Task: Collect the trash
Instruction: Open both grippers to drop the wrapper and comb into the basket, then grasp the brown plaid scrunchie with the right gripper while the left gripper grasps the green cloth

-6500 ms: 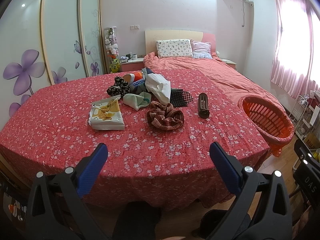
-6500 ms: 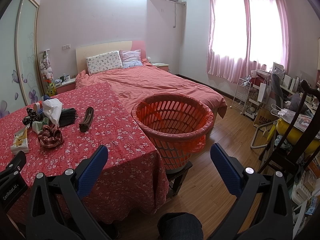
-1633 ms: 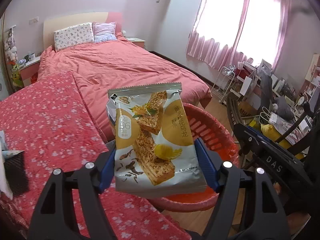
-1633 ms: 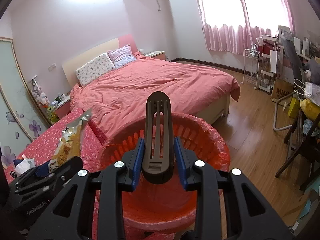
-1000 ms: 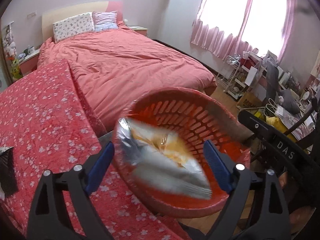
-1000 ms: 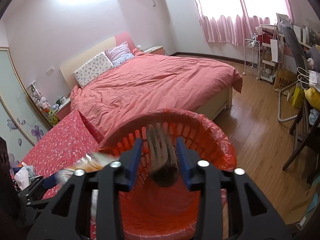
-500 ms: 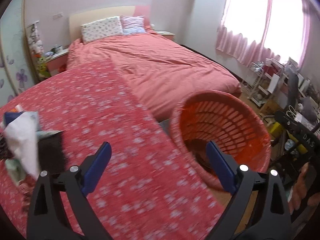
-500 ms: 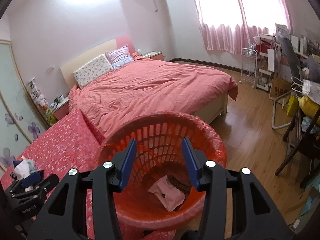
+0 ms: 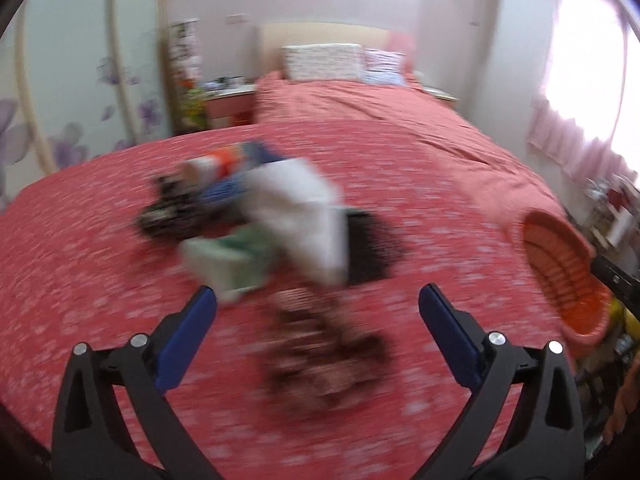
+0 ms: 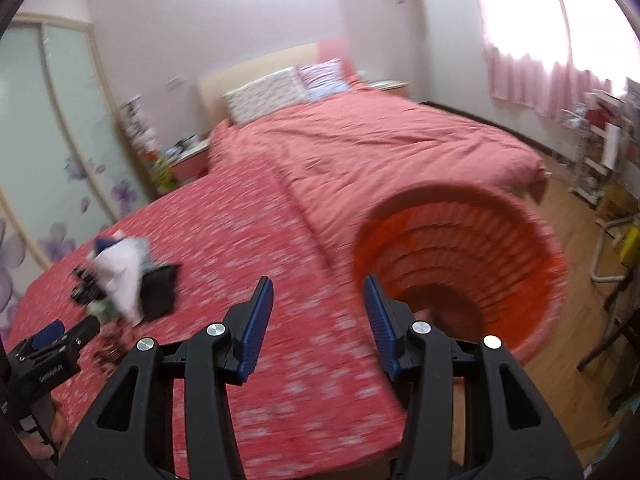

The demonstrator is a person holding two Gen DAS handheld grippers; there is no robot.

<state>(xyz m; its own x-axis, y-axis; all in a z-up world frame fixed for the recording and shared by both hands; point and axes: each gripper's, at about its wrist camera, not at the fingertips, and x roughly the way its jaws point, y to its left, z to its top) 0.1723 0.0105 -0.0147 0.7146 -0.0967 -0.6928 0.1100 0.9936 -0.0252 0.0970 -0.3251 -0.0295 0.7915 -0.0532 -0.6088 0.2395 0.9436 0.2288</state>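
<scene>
A blurred pile lies on the red flowered table cover (image 9: 100, 272): a white plastic bag (image 9: 300, 208), a pale green item (image 9: 224, 264), a dark mesh pouch (image 9: 372, 248) and a red checked scrunchie (image 9: 320, 352). My left gripper (image 9: 318, 304) hangs just short of the scrunchie, its jaws opening wide with nothing between them. The orange basket (image 10: 472, 256) stands off the table's right edge. My right gripper (image 10: 318, 292) is open and empty over the table edge, left of the basket. The same pile (image 10: 124, 276) shows at the left of the right wrist view.
A bed with a salmon cover (image 10: 380, 140) runs behind the table. Wardrobe doors with purple flowers (image 10: 48, 152) line the left wall. Wooden floor (image 10: 580, 208), a chair and shelves with clutter sit on the right by pink curtains (image 10: 560, 80).
The snack packet and the dark clip left my grippers and dropped into the basket. Both views have since swung left, from the basket toward the pile on the table.
</scene>
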